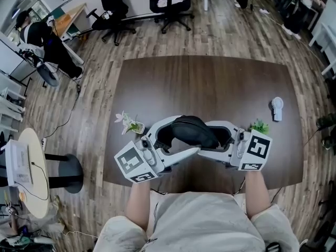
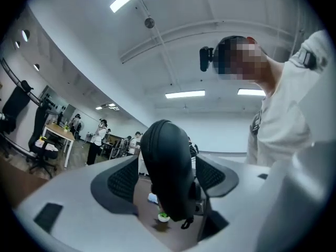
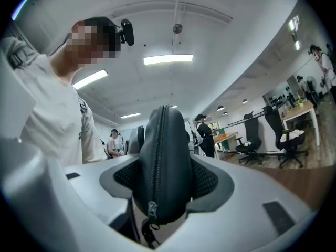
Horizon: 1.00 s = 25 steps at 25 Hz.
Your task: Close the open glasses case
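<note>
Holding the case [image 1: 191, 130] aloft over the table's [image 1: 210, 83] 6 o'clock edge, right gripper [image 3: 165, 180] clamped it; left gripper [image 2: 168, 180] jaws stood slack around it. Risk: a one-sided grip could let it pivot and drop.

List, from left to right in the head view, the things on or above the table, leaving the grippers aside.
white-flowered plant → glasses case, held up above the table → small green plant → white handheld fan
</note>
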Available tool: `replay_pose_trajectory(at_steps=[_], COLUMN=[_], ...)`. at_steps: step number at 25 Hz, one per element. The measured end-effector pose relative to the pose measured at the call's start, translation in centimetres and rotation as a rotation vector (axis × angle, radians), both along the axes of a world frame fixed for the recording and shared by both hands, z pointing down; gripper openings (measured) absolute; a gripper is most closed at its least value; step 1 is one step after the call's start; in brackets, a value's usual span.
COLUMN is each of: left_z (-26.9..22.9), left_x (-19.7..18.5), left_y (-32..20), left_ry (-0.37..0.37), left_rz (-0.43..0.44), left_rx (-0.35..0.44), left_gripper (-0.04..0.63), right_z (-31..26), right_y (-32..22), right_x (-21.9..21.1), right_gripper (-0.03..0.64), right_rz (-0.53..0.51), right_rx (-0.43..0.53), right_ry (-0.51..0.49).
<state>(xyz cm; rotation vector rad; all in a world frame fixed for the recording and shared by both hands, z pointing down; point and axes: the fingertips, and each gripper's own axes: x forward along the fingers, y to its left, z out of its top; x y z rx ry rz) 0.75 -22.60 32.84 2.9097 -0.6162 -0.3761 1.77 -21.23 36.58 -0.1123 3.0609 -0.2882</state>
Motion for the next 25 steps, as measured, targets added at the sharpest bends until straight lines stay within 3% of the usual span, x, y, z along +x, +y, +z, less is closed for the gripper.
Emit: replay_pose_trajectory(at_steps=[7,14,20,25], left_z=[-2.1,-2.3,-3.7,-5.2], left_x=[0.8,0.4,-2.5,-4.4], left_y=[1.1,1.5,0.5,0.2], left_ry=[0.058,0.054,0.199,0.277], left_rz=[0.064,0.056,-0.003,-0.031], left_rx=[0.030,0.061,0.043,0.047], left_gripper=[0.301,0.284,0.276,0.275], right_z=[-1.4,-1.0,-1.4,-2.3], right_y=[1.5,1.6,1.3,1.2], right_x=[-0.9,-2.0,-0.8,0.8], right_gripper=[0.261,0.266,0.288,0.232], right_rz=[-0.101,-0.083,-0.014,0.038], right_rx=[-0.053,-0.022,0.026,0.017], right_ry=[-0.082,0.012,0.046,0.009])
